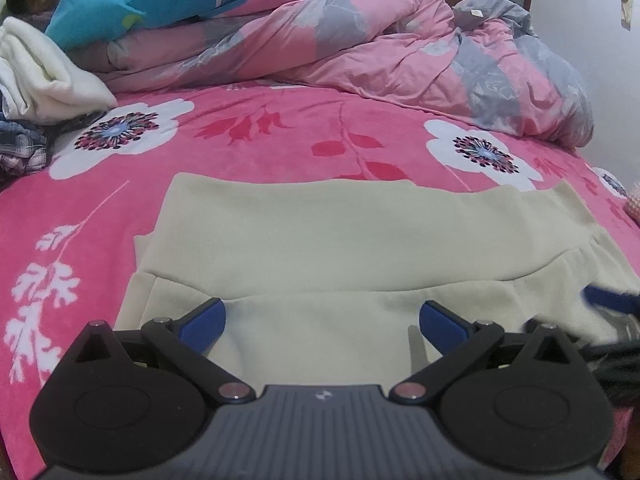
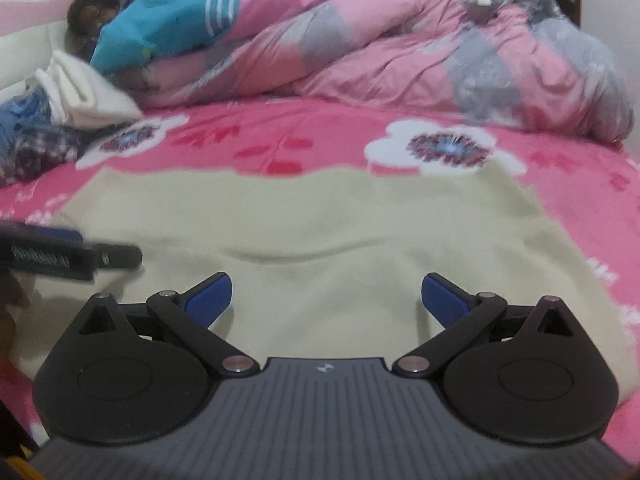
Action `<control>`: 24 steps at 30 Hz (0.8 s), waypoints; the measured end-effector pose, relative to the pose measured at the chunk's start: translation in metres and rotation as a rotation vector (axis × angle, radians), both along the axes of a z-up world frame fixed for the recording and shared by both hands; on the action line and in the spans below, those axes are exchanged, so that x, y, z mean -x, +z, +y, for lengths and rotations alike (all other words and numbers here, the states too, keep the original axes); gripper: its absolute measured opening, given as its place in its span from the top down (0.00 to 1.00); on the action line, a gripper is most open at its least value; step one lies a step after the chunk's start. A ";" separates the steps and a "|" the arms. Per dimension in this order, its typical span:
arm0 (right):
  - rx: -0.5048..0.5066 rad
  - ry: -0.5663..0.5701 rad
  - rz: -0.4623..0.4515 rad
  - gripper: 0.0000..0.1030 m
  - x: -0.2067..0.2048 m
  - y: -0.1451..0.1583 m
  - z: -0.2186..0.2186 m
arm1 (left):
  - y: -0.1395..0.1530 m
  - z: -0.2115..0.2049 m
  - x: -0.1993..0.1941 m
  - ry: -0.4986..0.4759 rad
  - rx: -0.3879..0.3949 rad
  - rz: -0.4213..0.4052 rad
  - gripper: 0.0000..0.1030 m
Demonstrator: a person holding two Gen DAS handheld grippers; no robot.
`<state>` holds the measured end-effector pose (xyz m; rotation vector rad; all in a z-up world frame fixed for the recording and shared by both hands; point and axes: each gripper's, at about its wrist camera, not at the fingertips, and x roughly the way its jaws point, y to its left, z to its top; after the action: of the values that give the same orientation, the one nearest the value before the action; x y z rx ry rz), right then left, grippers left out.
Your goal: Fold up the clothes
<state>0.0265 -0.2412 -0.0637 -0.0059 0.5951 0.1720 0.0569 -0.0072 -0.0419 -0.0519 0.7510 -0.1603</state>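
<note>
Hovering low, your left gripper (image 1: 322, 320) and right gripper (image 2: 326, 298) both hold their blue-padded fingers (image 1: 206, 322) wide, gripping nothing. Below them the cream knitted garment (image 1: 320, 232) lies spread flat across the centre of the frame on the pink flowered bed cover (image 1: 256, 136). A folded white cloth (image 1: 44, 76) sits at upper left.

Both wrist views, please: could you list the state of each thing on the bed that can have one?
Left gripper: open, holding nothing.
Right gripper: open, holding nothing.
Cream garment: flat, partly folded.
White cloth: folded.
Plaid clothes: crumpled, unfolded.
Pink quilt: bunched up.
</note>
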 end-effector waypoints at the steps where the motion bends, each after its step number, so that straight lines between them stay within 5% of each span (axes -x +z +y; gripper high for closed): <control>1: -0.001 -0.001 0.001 0.01 0.000 -0.009 0.001 | 0.000 -0.001 0.000 0.000 -0.004 0.001 0.00; 24: 0.034 -0.023 -0.049 0.01 0.005 -0.016 0.009 | 0.024 -0.012 0.023 0.065 -0.084 0.090 0.00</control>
<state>0.0219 -0.2322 -0.0799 -0.0356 0.5488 0.1389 0.0335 -0.0190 -0.0183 -0.0031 0.8444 -0.0649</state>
